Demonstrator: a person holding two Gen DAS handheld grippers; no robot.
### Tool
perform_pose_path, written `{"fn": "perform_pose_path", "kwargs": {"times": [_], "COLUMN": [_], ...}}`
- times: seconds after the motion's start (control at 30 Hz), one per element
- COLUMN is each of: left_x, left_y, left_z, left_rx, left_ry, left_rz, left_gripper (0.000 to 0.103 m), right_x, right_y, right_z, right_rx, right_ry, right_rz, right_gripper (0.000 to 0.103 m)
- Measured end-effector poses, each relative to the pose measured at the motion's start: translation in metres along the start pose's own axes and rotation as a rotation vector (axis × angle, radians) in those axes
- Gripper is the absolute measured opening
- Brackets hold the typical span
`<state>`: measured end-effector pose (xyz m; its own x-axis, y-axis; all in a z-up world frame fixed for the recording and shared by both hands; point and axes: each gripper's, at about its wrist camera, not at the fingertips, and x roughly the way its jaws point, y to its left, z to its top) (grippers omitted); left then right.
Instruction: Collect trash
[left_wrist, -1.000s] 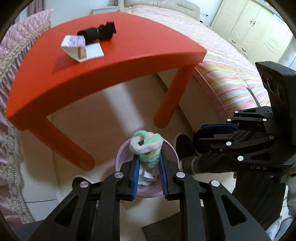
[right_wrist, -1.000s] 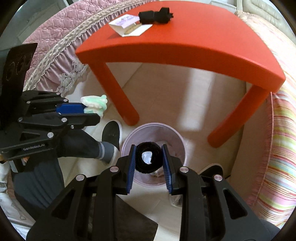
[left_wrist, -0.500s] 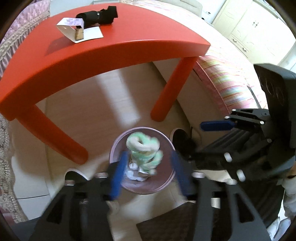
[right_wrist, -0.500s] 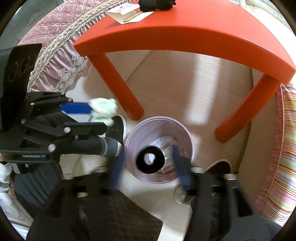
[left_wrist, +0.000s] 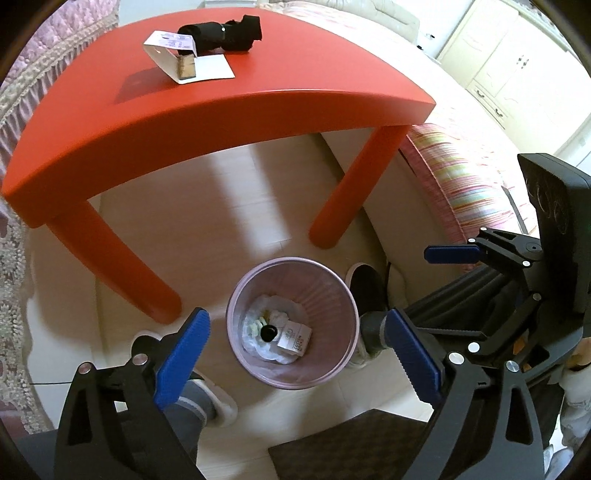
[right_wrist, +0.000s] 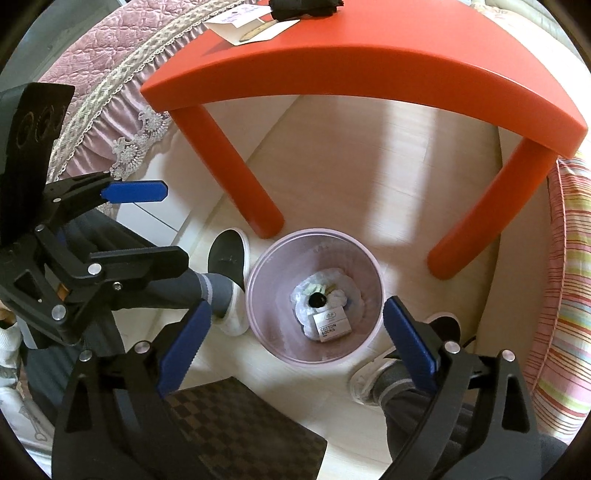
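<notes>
Shoes (left_wrist: 364, 284) flanking pink bin (left_wrist: 347, 295) beside red table (left_wrist: 258, 92) leg (left_wrist: 343, 195)

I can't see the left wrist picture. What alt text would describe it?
The left gripper, jaws opening with nothing between them, hangs over a pink bin holding a black ring and a sock label. A red table stands behind.

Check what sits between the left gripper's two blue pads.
Nothing held: the left gripper jaws are opening, framing the pink ribbed plastic bin below, seen in the left wrist view.
</notes>
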<state>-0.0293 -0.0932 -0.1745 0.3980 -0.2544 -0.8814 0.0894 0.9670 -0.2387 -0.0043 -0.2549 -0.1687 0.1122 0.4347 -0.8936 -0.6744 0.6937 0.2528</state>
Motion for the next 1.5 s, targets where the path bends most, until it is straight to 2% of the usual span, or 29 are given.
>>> {"fn": "perform_pose_path", "kwargs": {"times": [0.4,0.8,1.13,1.5], "left_x": [-0.011,-0.064,-0.099,-0.108], "left_y": [0.005,0.026,0.043,0.056], "left_z": [0.002,0.025,0.06,0.109], "left_rx": [0.001,-0.036,-0.051,-0.042], "left_ry": [-0.023,-0.1,-0.144,-0.124], "left_rz": [0.022,0.056,0.079,0.062], "left_gripper": [0.093,0.093,0.095,0.095], "right_x": [-0.009,-0.062,-0.098,-0.122], "right_y": [-0.002,-0.006,-0.007,-0.021], "right_z": [0.002,0.028,0.075,0.154], "right_rx": [0.004,0.01,0.011,0.021], "right_ry": [-0.012,-0.1,-0.167,-0.205], "right_rz": [-0.007,-0.001,0.005,0.008], "right_gripper": [0.093,0.093,0.094,0.096]}}
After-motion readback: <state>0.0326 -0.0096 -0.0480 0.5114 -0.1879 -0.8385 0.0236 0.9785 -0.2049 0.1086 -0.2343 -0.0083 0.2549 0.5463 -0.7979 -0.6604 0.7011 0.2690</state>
